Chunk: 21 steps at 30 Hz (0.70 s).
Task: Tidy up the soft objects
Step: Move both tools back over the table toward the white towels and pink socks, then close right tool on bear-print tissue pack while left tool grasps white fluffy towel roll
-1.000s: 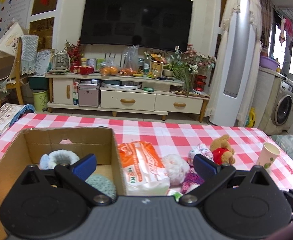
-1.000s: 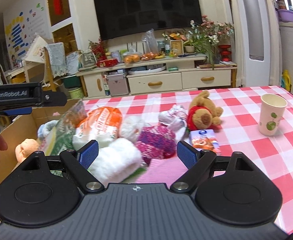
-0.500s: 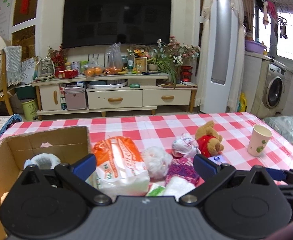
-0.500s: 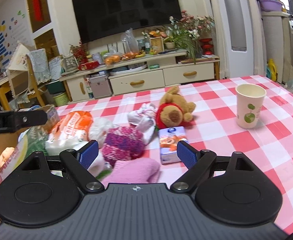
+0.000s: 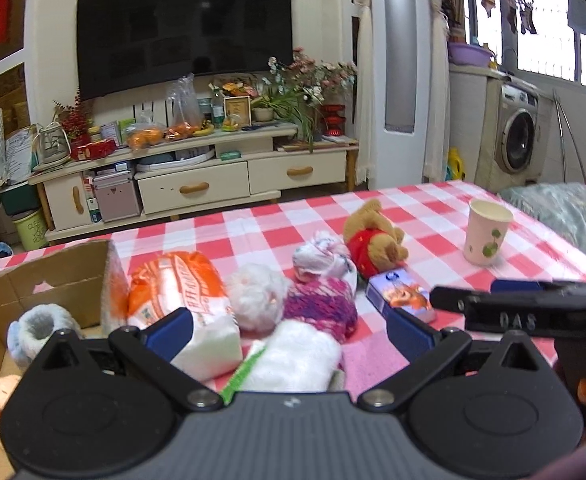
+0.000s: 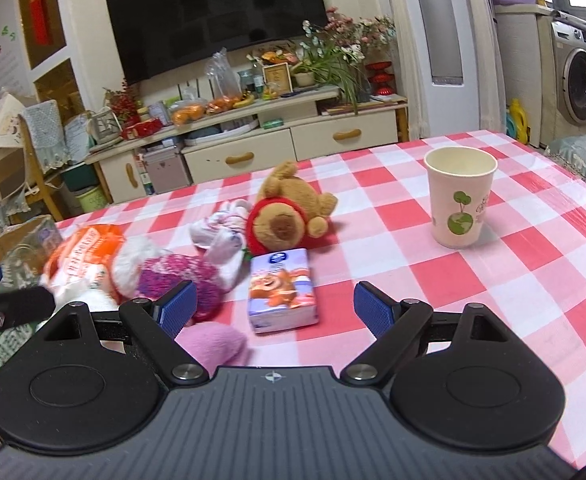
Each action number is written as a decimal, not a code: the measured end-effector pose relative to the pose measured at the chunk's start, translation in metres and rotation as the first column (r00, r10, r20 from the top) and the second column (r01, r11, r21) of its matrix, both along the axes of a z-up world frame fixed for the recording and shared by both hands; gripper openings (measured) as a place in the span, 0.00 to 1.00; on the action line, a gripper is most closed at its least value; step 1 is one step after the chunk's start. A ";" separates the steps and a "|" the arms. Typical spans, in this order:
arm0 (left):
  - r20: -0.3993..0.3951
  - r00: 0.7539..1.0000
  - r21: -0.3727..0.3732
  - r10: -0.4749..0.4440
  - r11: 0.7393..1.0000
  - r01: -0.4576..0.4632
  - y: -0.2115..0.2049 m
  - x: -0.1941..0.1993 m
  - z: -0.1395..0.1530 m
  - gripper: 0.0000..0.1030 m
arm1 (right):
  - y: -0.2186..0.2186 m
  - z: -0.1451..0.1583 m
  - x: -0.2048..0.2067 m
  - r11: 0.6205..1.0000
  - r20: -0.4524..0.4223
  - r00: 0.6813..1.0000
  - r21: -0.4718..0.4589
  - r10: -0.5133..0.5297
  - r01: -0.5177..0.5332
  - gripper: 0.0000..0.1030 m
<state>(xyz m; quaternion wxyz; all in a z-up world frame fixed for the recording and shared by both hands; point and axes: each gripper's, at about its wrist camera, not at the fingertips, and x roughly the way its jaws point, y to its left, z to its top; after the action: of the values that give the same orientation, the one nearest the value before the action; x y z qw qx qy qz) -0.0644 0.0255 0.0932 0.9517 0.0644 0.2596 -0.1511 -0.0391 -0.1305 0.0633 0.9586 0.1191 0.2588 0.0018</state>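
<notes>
Hovering low over the checkered surface (image 6: 493,280), both grippers empty. Left gripper (image 5: 289,330) jaws spread wide, above white fluffy roll (image 5: 293,356) and orange-white pack (image 5: 185,300). Right gripper (image 6: 275,306) jaws spread too, straddling tissue pack (image 6: 283,292). Landmark: teddy bear (image 6: 289,216), lying on its side. White sock bundle (image 6: 221,232) touching bear's left; purple knit ball (image 6: 181,276) left of tissue pack; pink sock (image 6: 213,340) nearer the camera. Paper cup (image 6: 459,196) upright, well right of bear. Cardboard box (image 5: 53,280) far left, blue fuzzy item (image 5: 39,326) inside.
</notes>
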 end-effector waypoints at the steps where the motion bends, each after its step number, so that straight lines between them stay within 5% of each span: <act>1: -0.007 1.000 0.006 -0.004 1.000 0.005 -0.002 0.001 -0.002 0.99 | -0.002 -0.001 0.002 1.000 -0.003 1.000 0.001 -0.001 0.001 1.00; 21: -0.145 0.989 0.094 0.037 0.995 -0.024 -0.013 0.028 -0.035 0.72 | -0.008 -0.026 0.063 0.998 -0.090 0.995 -0.024 0.051 -0.053 1.00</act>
<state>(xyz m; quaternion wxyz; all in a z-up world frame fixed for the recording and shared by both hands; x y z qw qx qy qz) -0.0366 0.0129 0.0581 0.9282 0.0928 0.3366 -0.1288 0.0243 -0.1388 0.0376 0.9472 0.0996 0.3042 0.0180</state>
